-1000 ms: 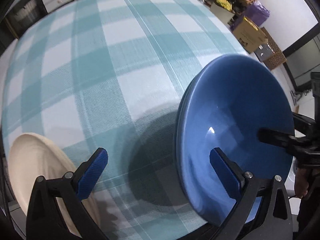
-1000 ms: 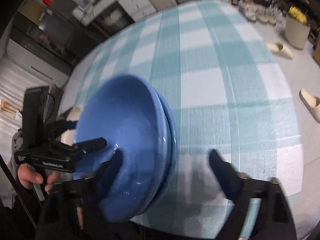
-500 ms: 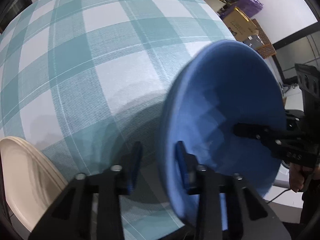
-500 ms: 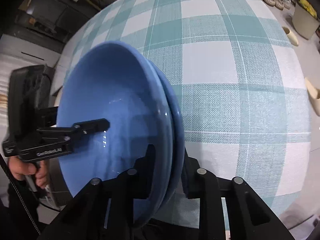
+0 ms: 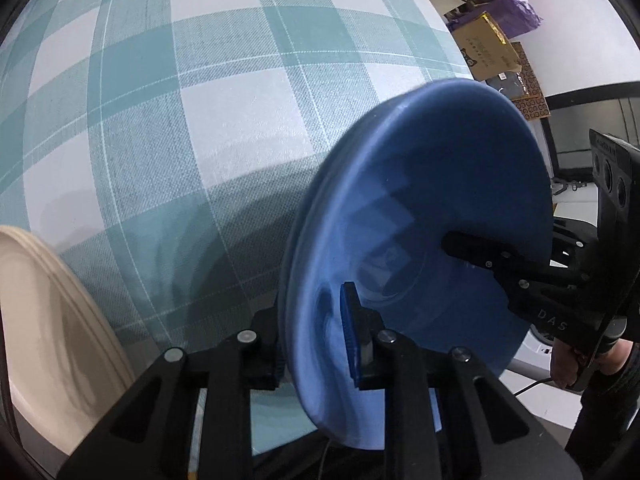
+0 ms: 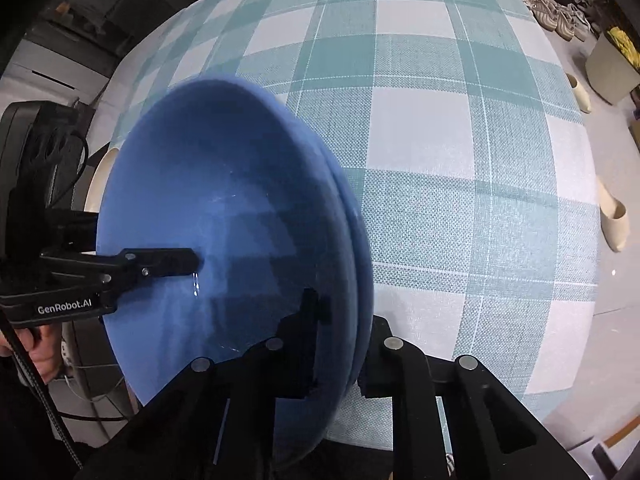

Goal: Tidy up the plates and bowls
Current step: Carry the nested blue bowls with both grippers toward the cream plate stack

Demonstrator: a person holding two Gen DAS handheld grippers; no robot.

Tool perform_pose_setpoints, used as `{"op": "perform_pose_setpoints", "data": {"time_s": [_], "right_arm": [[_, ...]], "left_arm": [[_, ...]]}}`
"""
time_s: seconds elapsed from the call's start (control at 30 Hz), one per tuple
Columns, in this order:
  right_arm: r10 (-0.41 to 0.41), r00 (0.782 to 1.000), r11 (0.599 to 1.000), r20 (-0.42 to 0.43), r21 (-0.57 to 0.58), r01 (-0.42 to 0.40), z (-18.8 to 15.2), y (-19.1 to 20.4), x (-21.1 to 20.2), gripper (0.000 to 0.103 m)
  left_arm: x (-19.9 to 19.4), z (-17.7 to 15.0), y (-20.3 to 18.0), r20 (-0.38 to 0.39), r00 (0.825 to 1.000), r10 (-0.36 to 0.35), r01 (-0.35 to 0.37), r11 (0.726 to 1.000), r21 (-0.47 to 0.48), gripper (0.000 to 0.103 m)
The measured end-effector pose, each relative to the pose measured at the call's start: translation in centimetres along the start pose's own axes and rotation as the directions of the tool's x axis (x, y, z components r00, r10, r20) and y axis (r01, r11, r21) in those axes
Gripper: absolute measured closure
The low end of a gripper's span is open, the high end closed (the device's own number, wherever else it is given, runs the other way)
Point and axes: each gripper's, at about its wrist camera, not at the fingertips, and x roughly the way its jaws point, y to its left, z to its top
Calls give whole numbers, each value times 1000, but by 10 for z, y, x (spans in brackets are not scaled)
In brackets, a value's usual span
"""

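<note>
Far left in the left wrist view, a cream plate [image 5: 44,332] sits at the desk's [image 5: 240,120] near edge, on the teal-and-white checked cloth [image 5: 140,60]. Moving right — the left gripper [image 5: 316,344] has its jaws closing on the rim of the stacked blue bowls [image 5: 424,216], one blue pad inside the top bowl, the other finger outside the stack. The bowls are tipped up on edge near the front of the desk. Further right, the right gripper [image 5: 460,246] reaches in from the opposite side, a hand [image 5: 568,364] wrapped round its handle.

From the right wrist view: the left gripper [image 6: 188,260] pokes into the bowls [image 6: 224,232] from the left, and the right gripper [image 6: 340,344] has its jaws closing too — pinching the double rim between them. Over on the right, pale slippers [image 6: 612,216] lie on the floor [image 6: 616,320].
</note>
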Motion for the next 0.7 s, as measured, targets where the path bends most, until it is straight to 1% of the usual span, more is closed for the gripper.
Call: {"op": "perform_pose_setpoints", "data": {"time_s": [0.13, 0.17, 0.3, 0.37, 0.43, 0.47, 0.53, 0.6, 0.63, 0.7], "right_arm": [[-1, 1000, 1000, 4, -2, 1, 6, 1, -6, 91], [-1, 1000, 1000, 4, -2, 1, 9, 1, -6, 91], [-10, 1000, 1000, 5, -10, 10, 12, 2, -4, 91], [-10, 1000, 1000, 3, -14, 10, 12, 2, -4, 91], [-30, 1000, 999, -1, -37, 30, 12, 4, -3, 90], [-41, 999, 998, 0, -48, 41, 11, 5, -2, 89], [-73, 997, 994, -7, -83, 72, 9, 8, 4, 87], [-100, 995, 987, 4, -128, 100, 8, 14, 6, 84], [-125, 992, 979, 11, -160, 125, 7, 18, 6, 84], [-143, 990, 972, 19, -183, 144, 6, 22, 6, 84]], "left_arm": [[-4, 1, 7, -7, 1000, -29, 29, 999, -34, 82], [-4, 1, 8, 0, 1000, -25, 25, 999, -35, 82], [-1, -5, 4, 18, 1000, 23, -23, 1000, -1, 82], [3, -7, 4, -1, 999, 37, -37, 999, 5, 82], [4, -10, 4, 10, 997, 72, -72, 997, 17, 74], [3, -11, 2, 21, 996, 92, -92, 995, 33, 72], [1, -11, -1, 30, 992, 122, -123, 991, 46, 73], [0, -12, -6, 33, 989, 145, -147, 987, 65, 75], [0, -13, -10, 40, 984, 172, -175, 980, 89, 76], [3, -12, -22, 49, 977, 206, -211, 970, 124, 82]]}}
